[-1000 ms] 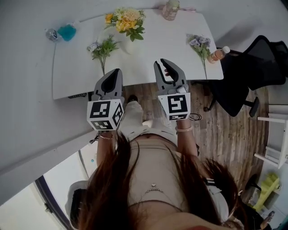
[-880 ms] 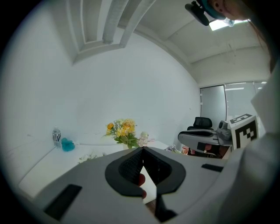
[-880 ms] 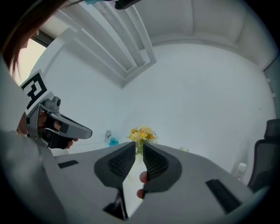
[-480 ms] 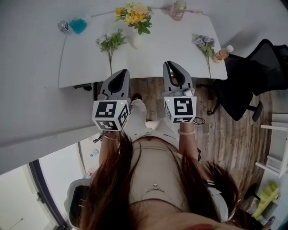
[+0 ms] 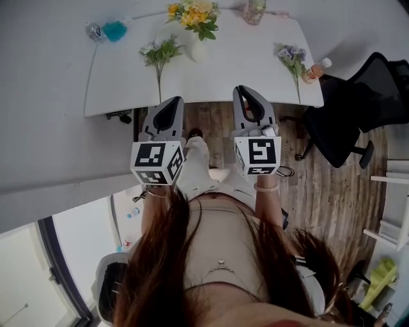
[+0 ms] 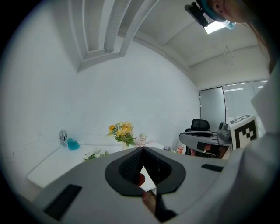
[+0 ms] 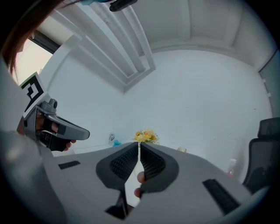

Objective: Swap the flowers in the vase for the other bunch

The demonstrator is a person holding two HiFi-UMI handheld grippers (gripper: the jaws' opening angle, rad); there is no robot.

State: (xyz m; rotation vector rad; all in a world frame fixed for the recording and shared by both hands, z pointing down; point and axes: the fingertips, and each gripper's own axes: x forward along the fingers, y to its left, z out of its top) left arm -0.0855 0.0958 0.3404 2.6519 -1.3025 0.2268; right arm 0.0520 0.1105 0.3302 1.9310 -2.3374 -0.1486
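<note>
The white vase [image 5: 199, 50] stands at the far side of the white table [image 5: 239, 67]; it is full of yellow flowers [image 5: 193, 13]. A green bunch [image 5: 159, 53] with small white blooms lies flat on the table just left of the vase. A purple bunch [image 5: 293, 56] lies flat near the right end, well apart from the vase.

A glass jar [image 5: 254, 11] stands at the far edge, right of the vase; I cannot tell what is in it. A bottle [image 5: 316, 69] with orange drink in it sits at the right edge, beside the purple bunch. A small clear bottle [image 5: 95, 30] and a blue thing [image 5: 115, 30] sit at the far left corner.

Both tongs are held over the wood floor [image 5: 332, 185], short of the table. The left gripper [image 6: 142, 149] has its jaws pressed together on nothing; the right gripper [image 7: 139, 144] has just been closing and its jaws now meet, with nothing between them.
</note>
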